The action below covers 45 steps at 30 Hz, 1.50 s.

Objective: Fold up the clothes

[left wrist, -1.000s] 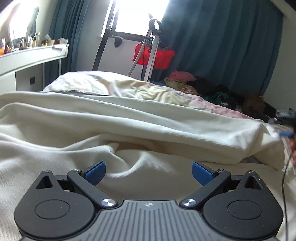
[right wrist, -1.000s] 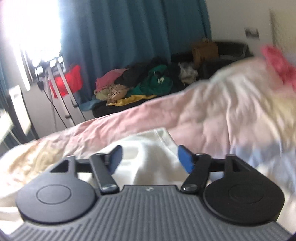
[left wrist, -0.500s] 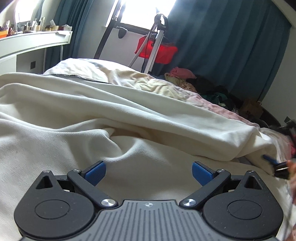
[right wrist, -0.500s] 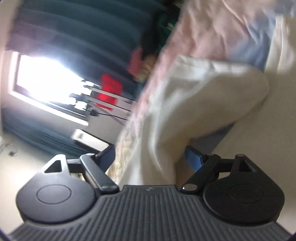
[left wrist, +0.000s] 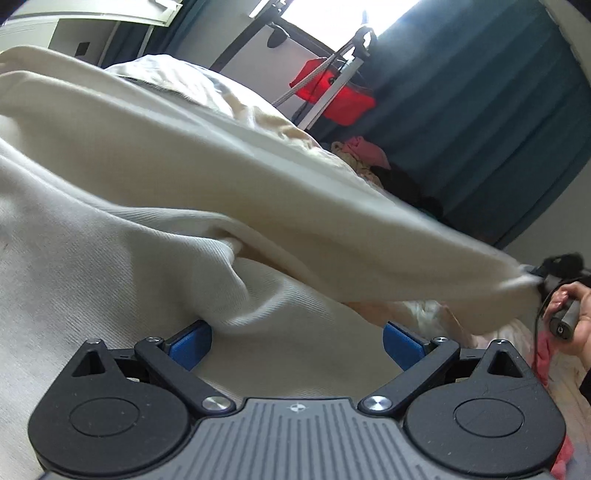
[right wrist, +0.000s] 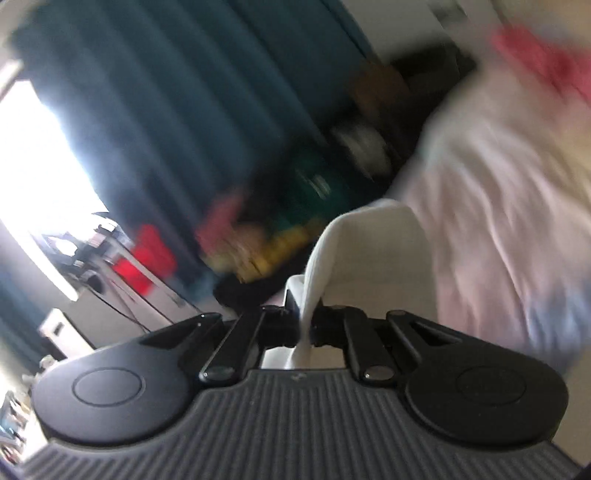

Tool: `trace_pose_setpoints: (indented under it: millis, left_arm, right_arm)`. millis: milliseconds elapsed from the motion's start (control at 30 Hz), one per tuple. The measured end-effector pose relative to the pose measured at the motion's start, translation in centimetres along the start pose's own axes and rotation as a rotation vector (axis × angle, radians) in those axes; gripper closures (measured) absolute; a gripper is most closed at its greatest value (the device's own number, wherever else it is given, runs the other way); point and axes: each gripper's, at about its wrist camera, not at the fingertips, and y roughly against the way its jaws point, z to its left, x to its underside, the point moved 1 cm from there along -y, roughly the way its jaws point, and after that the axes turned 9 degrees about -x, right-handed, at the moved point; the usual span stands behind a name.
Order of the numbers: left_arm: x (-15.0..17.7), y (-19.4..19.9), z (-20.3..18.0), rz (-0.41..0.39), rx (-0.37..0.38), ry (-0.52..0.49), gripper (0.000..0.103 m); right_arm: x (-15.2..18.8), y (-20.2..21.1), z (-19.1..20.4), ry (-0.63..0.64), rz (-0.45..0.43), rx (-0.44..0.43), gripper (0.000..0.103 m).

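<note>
A large cream ribbed garment (left wrist: 122, 236) lies spread over the bed and fills the left wrist view. My left gripper (left wrist: 297, 341) is open, its blue pads resting low on the cloth with a fold between them. One long part of the garment is pulled taut toward the right, where my right gripper (left wrist: 541, 277) holds its end. In the blurred right wrist view my right gripper (right wrist: 308, 321) is shut on a pinched edge of the cream garment (right wrist: 369, 243), lifted above the bed.
A pale pink and yellow quilt (right wrist: 498, 177) covers the bed. Dark teal curtains (left wrist: 461, 110) hang behind, with a bright window. A metal stand with a red bag (left wrist: 334, 92) and a pile of clothes (left wrist: 369, 155) lie beyond the bed. A white desk (left wrist: 74, 22) stands at left.
My right gripper has closed on the garment's edge and lifted it, stretching the cloth taut. My left gripper has tilted and sunk lower into the cloth, still open.
</note>
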Motion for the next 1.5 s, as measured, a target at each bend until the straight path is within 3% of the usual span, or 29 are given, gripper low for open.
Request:
trace_pose_setpoints:
  millis: [67, 200, 333, 400, 500, 567, 700, 833, 867, 900, 967, 1000, 1067, 1167, 1267, 1367, 1500]
  left_arm:
    - [0.0, 0.1, -0.2, -0.007, -0.007, -0.014, 0.003]
    - [0.0, 0.2, -0.4, -0.021, -0.014, -0.036, 0.003]
    - [0.1, 0.6, -0.7, -0.044, -0.023, -0.068, 0.003]
    - [0.2, 0.6, -0.9, -0.052, -0.036, -0.087, 0.003]
    - [0.6, 0.3, -1.6, -0.061, -0.065, -0.115, 0.003]
    - [0.4, 0.4, -1.7, -0.067, -0.086, -0.138, 0.003]
    - [0.7, 1.6, -2.5, -0.098, -0.114, -0.175, 0.003]
    - [1.1, 3.4, -3.1, -0.155, -0.144, -0.231, 0.003]
    - [1.2, 4.0, -3.3, -0.169, -0.151, -0.246, 0.003]
    - [1.4, 4.6, -3.5, -0.183, -0.158, -0.261, 0.003]
    - [1.8, 6.1, -4.0, -0.206, -0.174, -0.283, 0.003]
    - [2.2, 7.0, -4.1, -0.223, -0.194, -0.286, 0.003]
    - [3.0, 9.0, -4.6, -0.262, -0.237, -0.298, 0.003]
    - [4.2, 11.6, -5.3, -0.282, -0.218, -0.332, 0.003]
    - [4.8, 13.3, -5.3, -0.282, -0.222, -0.334, 0.002]
    - [4.8, 14.5, -4.0, -0.261, -0.290, -0.288, 0.002]
    - [1.4, 15.8, -0.6, -0.205, -0.407, -0.180, 0.003]
  right_arm:
    - [-0.1, 0.8, -0.1, 0.056, -0.057, -0.041, 0.094]
    - [4.1, 1.5, -6.0, 0.077, 0.015, 0.054, 0.093]
    - [8.1, 1.4, -12.5, 0.014, 0.138, 0.174, 0.091]
    - [8.8, 2.0, -14.6, -0.047, 0.142, 0.156, 0.095]
    - [9.0, 3.0, -16.3, -0.112, 0.143, 0.106, 0.093]
    - [9.0, 3.8, -15.1, -0.037, 0.162, 0.128, 0.087]
    - [9.2, 6.0, -11.7, 0.170, 0.210, 0.180, 0.086]
    - [9.4, 9.9, -7.2, 0.398, 0.223, 0.118, 0.082]
    - [9.6, 11.1, -5.8, 0.439, 0.221, 0.083, 0.066]
    - [9.7, 12.4, -4.7, 0.460, 0.219, 0.042, 0.056]
    - [10.2, 15.6, -2.7, 0.474, 0.217, -0.046, 0.023]
    - [10.4, 17.0, -1.9, 0.477, 0.225, -0.090, 0.020]
    - [11.0, 19.5, -0.4, 0.486, 0.249, -0.158, 0.017]
    - [11.8, 22.4, 1.6, 0.540, 0.273, -0.225, 0.017]
    - [11.8, 24.5, 2.3, 0.565, 0.230, -0.251, 0.017]
    - [11.7, 25.5, 1.9, 0.495, 0.230, -0.245, 0.017]
    - [11.4, 25.5, -0.2, 0.375, 0.271, -0.176, 0.017]
